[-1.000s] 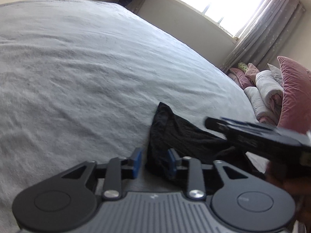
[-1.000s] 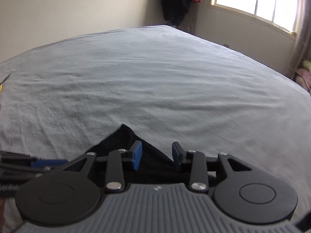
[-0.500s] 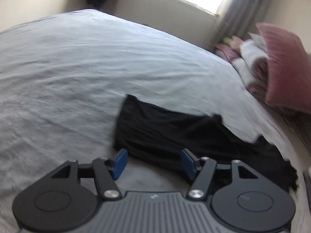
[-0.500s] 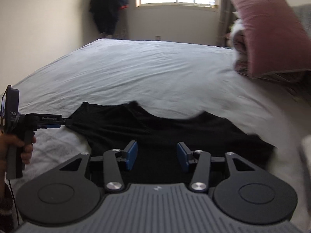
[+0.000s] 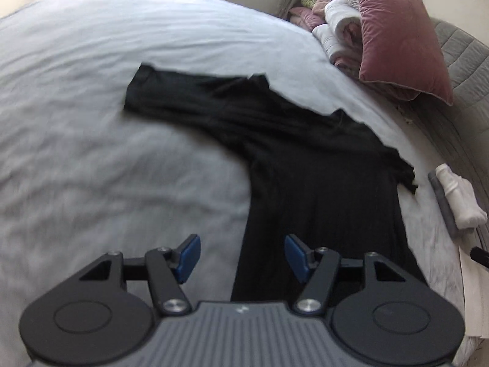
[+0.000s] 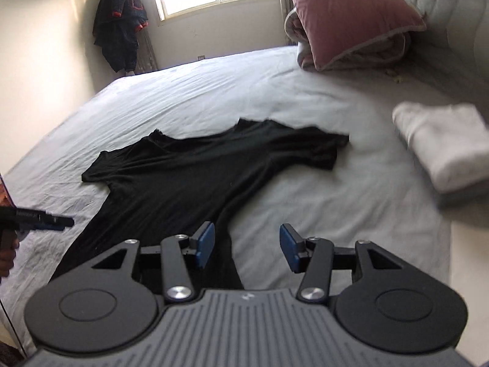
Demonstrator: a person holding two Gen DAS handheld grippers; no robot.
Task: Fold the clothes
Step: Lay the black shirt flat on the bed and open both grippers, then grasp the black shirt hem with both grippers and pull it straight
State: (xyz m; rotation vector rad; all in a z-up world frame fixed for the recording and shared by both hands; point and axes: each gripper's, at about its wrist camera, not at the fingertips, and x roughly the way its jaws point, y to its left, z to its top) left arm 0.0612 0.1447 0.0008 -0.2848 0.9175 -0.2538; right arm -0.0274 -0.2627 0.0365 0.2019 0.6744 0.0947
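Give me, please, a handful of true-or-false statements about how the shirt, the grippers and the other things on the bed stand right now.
1. The black T-shirt lies spread out on the bed, both sleeves out to the sides. True.
2. The right gripper is clamped on the shirt's hem. False: its jaws are apart with nothing pinched between the pads.
3. The left gripper is open above the shirt's lower part. True.
4. A pink cushion rests on folded bedding near the headboard. True.
5. The folded white cloth lies on top of the shirt. False: it lies apart from the shirt, off to one side.
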